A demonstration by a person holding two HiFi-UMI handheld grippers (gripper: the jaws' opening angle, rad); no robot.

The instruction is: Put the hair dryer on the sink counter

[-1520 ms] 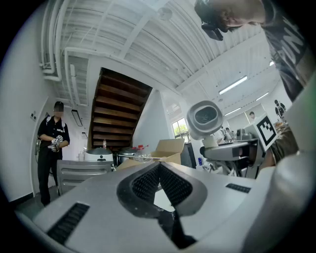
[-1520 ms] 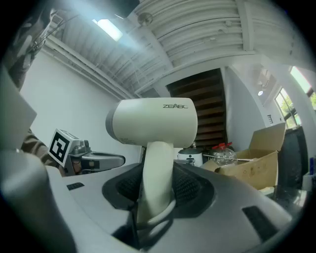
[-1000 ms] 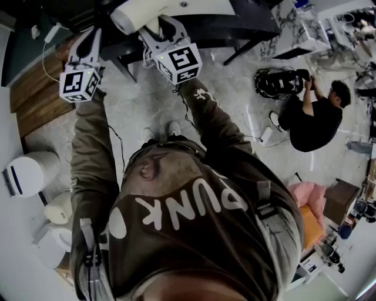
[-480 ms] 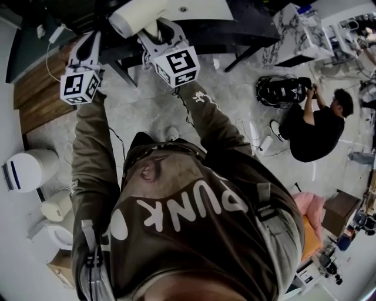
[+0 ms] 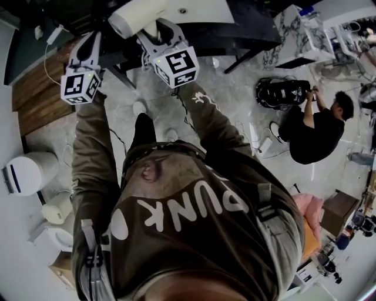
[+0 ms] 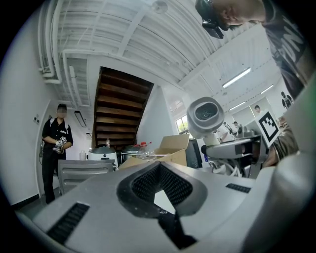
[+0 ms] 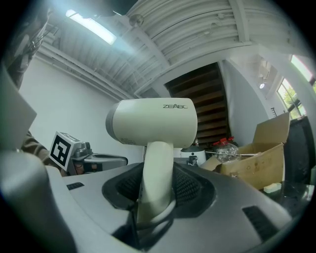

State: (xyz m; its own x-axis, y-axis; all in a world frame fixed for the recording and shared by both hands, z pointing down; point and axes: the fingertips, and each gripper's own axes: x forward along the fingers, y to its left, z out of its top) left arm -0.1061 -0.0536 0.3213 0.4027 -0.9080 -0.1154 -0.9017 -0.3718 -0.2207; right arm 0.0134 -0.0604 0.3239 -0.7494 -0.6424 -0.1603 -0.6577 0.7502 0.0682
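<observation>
The right gripper [image 7: 158,174] is clenched on the hair dryer [image 7: 153,121]. Its two grey jaws stand wide apart with the dryer's handle between them, the dark ribbed pads [image 7: 190,188] pressing on either side. The dryer stands upright in this grip, handle down and barrel across the top. It is cream-white, with a short, stubby barrel and a grey band round its left end. Small dark lettering sits on the barrel's side, and a pale cord loops under the foot of the handle.

In the head view the dryer [image 5: 141,14] is held up at the far end of the right gripper [image 5: 160,30], over the near edge of a dark counter [image 5: 252,26].

The left gripper [image 6: 158,167] is to the left of it, jaws drawn together with nothing between them. Its view catches the dryer's [image 6: 205,116] round grey end face-on.
</observation>
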